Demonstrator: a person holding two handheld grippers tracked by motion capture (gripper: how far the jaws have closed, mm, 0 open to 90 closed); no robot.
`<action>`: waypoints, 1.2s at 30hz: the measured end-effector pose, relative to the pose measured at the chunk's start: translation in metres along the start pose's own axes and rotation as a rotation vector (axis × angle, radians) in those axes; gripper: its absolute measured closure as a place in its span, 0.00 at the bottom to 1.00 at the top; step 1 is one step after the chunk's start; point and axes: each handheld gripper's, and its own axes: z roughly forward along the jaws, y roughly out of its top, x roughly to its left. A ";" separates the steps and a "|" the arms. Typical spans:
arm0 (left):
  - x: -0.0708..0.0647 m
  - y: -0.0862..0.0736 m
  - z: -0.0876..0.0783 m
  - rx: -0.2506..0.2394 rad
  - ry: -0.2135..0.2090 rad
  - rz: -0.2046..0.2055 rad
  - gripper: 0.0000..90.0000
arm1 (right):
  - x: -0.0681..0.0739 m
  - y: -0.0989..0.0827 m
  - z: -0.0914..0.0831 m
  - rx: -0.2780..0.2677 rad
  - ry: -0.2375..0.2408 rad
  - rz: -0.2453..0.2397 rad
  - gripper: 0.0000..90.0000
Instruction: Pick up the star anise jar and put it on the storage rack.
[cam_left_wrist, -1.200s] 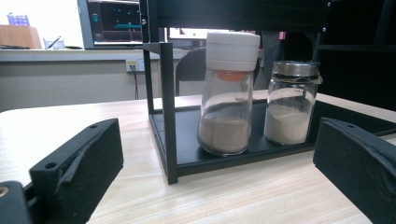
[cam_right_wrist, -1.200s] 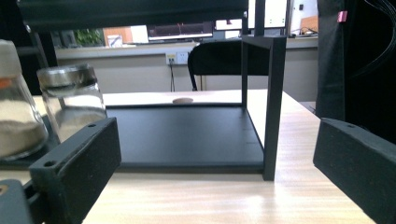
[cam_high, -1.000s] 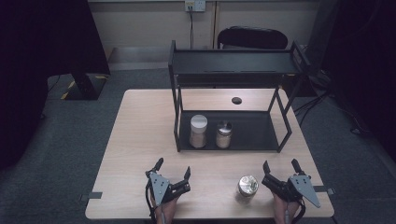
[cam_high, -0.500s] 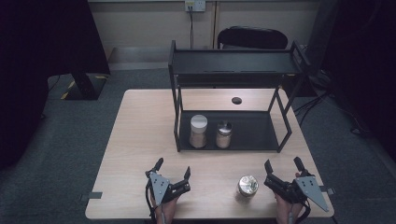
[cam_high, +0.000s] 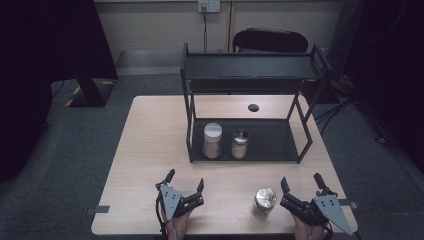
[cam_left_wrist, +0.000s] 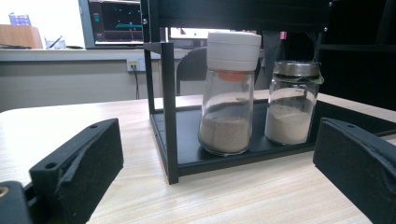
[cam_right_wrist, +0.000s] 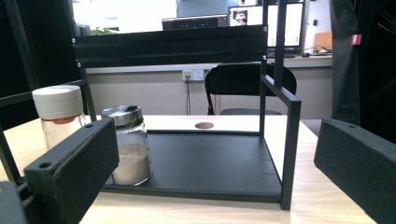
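Glass jar with a shiny metal lid (cam_high: 264, 200) stands loose on the pale wooden table (cam_high: 150, 150) in the high view, near the front edge, just left of my right tool (cam_high: 300, 186) and well right of my left tool (cam_high: 186, 181). Both tools are spread wide and carry nothing. I judge the jar rigid, breakable and slick, fairly light, so I would pinch its straight wall below the lid, not the lid.

From the left gripper view, the black metal two-tier rack (cam_left_wrist: 169, 140) holds a white-capped glass jar of brown powder (cam_left_wrist: 229, 93) beside a steel-lidded glass jar of pale powder (cam_left_wrist: 293, 105) on its lower tray.

From the right gripper view, the tray's right part (cam_right_wrist: 219, 158) lies free.
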 end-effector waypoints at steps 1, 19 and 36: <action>0.000 0.000 0.000 0.000 0.000 0.000 0.01 | 0.001 0.001 -0.001 0.000 -0.002 0.000 0.00; 0.000 0.000 0.000 0.002 0.002 -0.001 0.01 | 0.003 0.006 -0.023 -0.001 0.046 0.034 0.00; -0.001 0.000 0.000 0.001 0.005 -0.002 0.01 | 0.016 0.009 -0.025 0.020 0.151 -0.012 0.01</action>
